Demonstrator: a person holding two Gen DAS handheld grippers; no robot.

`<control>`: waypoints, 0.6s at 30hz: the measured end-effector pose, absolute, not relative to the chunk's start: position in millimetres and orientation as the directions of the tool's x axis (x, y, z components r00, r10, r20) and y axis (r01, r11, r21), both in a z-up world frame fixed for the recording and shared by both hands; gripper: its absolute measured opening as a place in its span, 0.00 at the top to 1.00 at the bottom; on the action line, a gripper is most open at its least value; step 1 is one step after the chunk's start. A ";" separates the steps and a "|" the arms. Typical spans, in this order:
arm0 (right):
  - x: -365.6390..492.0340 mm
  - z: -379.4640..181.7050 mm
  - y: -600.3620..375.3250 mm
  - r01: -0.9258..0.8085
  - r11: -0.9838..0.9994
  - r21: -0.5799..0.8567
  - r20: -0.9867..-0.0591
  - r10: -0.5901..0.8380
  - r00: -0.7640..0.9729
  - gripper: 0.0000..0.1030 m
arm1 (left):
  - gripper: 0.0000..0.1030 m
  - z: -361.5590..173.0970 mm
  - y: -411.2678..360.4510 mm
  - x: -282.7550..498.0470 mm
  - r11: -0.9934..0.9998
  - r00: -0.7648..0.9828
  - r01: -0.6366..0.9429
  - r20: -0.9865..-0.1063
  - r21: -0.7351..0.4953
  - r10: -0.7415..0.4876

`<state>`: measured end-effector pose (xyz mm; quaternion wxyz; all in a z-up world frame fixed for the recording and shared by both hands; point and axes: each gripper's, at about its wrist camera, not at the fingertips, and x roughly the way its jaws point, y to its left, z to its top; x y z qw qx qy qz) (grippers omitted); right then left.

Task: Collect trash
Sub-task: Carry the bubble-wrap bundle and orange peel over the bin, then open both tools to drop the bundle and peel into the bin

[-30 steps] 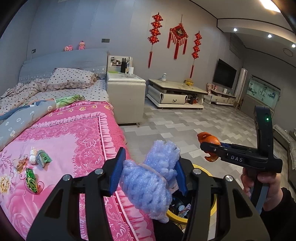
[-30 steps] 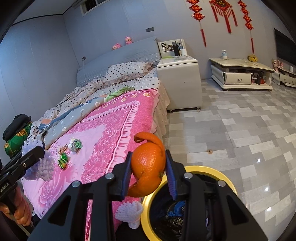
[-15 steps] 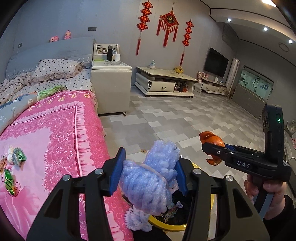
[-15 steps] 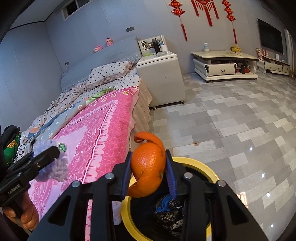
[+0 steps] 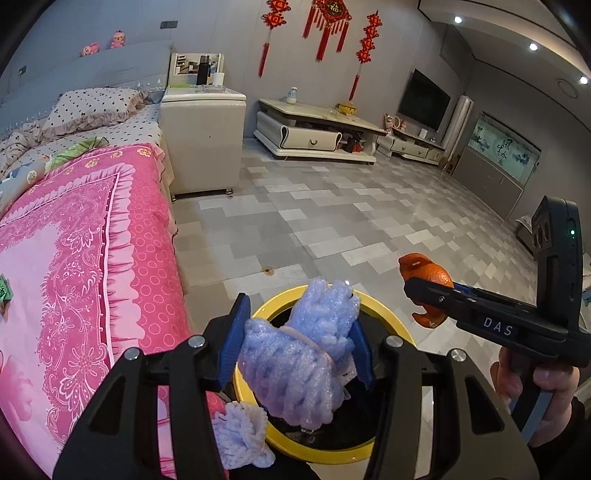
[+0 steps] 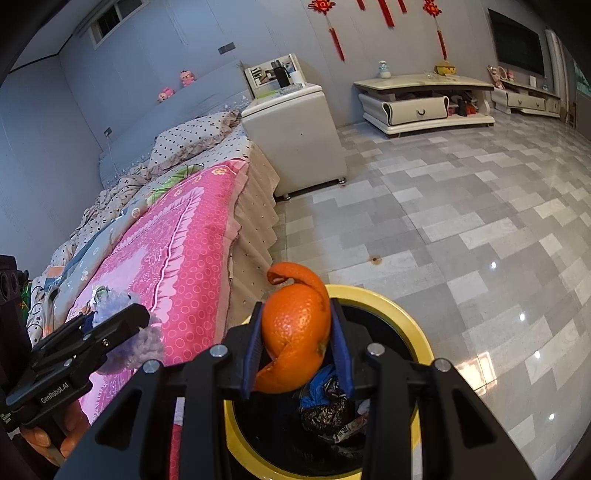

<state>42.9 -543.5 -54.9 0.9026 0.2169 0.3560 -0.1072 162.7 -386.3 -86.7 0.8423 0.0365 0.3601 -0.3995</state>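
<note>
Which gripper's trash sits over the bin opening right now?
Both: the left gripper holds purple foam net and the right gripper orange peel over the yellow-rimmed bin.

pink bedspread [image 5: 85,236] | white nightstand [image 5: 203,136] beside bed | TV stand [image 5: 314,133] | red wall knots [image 5: 328,14]

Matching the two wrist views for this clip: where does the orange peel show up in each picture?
Left wrist view: the orange peel sits at right of centre, pinched in the right tongs, beyond the bin rim.
Right wrist view: it fills the lower centre, clamped between the blue pads, above the bin's opening.
Shared landmark: the yellow-rimmed bin, at the bottom of both pictures.
</note>
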 end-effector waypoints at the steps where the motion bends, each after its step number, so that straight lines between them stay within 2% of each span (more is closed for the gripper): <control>1: 43.4 -56.8 -545.1 0.352 0.880 0.319 -0.691 -0.039 0.721 0.69 | 0.53 -88.2 -387.8 162.8 0.677 0.418 0.699 -0.638 -0.228 -0.647; 11: 38.1 -58.8 -549.7 0.372 0.872 0.317 -0.696 -0.052 0.716 0.68 | 0.48 -86.5 -388.4 162.6 0.676 0.414 0.697 -0.634 -0.240 -0.652; 15: 34.2 -57.0 -552.2 0.387 0.863 0.324 -0.696 -0.059 0.716 0.66 | 0.43 -83.6 -383.7 161.9 0.676 0.412 0.690 -0.628 -0.258 -0.660; 18: 32.1 -56.4 -553.8 0.399 0.858 0.324 -0.699 -0.067 0.712 0.62 | 0.35 -80.7 -379.3 162.6 0.679 0.419 0.685 -0.620 -0.264 -0.664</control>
